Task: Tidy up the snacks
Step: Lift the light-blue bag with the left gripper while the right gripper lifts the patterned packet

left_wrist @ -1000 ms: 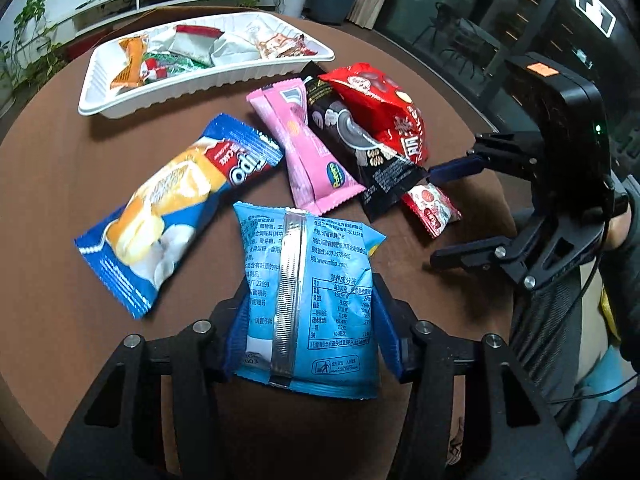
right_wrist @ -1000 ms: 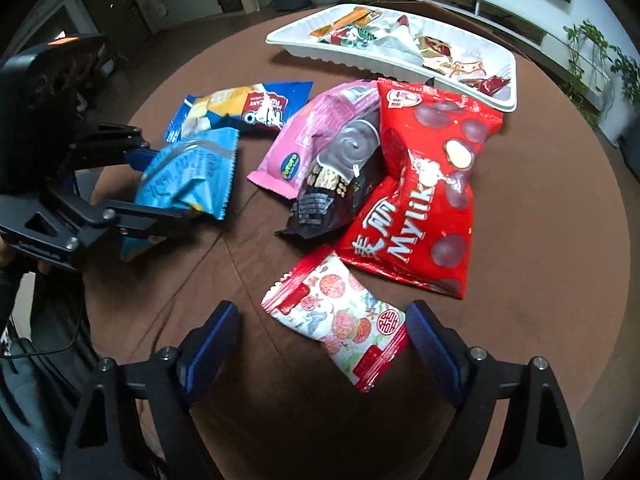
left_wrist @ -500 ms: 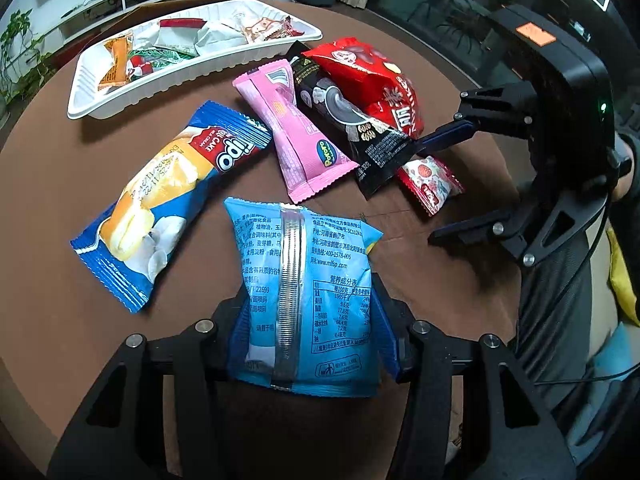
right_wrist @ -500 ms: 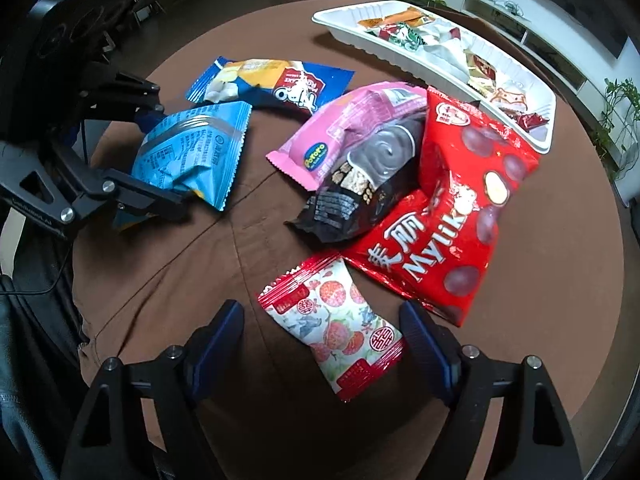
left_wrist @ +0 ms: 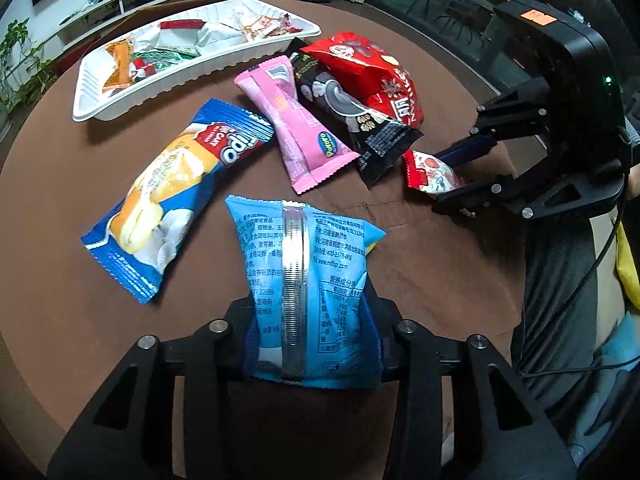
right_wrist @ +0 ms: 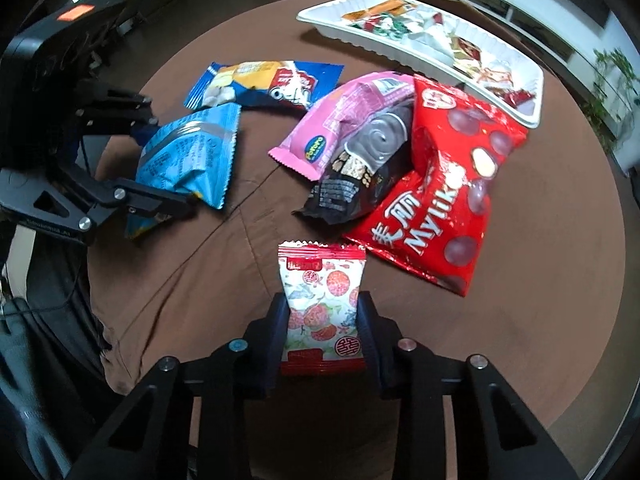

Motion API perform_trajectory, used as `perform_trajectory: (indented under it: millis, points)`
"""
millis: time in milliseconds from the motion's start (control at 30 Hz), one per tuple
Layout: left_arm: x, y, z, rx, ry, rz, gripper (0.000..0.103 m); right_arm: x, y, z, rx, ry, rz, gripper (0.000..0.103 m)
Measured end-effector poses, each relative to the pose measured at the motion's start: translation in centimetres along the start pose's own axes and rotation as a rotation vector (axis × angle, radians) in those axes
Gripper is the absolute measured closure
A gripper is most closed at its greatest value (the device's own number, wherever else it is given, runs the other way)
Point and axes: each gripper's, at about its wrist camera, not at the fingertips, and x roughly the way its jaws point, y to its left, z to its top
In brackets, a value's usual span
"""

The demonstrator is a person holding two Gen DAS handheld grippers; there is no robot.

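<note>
snack packets outside tray (right_wrist: 322,308): 6 | white tray (left_wrist: 132,98): 1 | small wrapped snacks in tray (left_wrist: 120,66): several, exact count unclear | grippers (left_wrist: 312,344): 2

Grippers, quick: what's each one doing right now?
Left gripper: jaws closing, pressed on the light blue snack bag.
Right gripper: jaws closing, pressed on the small red-and-white candy packet.

The right gripper (right_wrist: 323,330), a second ago wide open around the small red-and-white packet (right_wrist: 322,308), is closing, its fingers (right_wrist: 276,330) now against the packet's sides at lower centre of the right wrist view. The left gripper (left_wrist: 314,334) is also closing, pinching the light blue bag (left_wrist: 308,280) narrower.
</note>
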Motion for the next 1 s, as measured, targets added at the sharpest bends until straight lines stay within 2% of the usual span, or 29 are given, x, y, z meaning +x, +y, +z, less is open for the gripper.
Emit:
perform_trajectory:
  millis: [367,633,1000]
  points:
    - [-1.0,1.6,-1.8,-0.080,-0.044,-0.018,0.066,-1.7,0.3,-2.6,0.145,-0.100,0.071,0.069]
    - [-2.1,2.6,-3.0,-0.168,-0.103,-0.074,0.066,-2.7,0.8,-3.3,0.233,-0.178,0.131,0.069]
    - [-4.9,3.2,-1.4,-0.218,-0.189,-0.114,0.066,-3.9,-0.9,-3.6,0.368,-0.285,0.233,0.069]
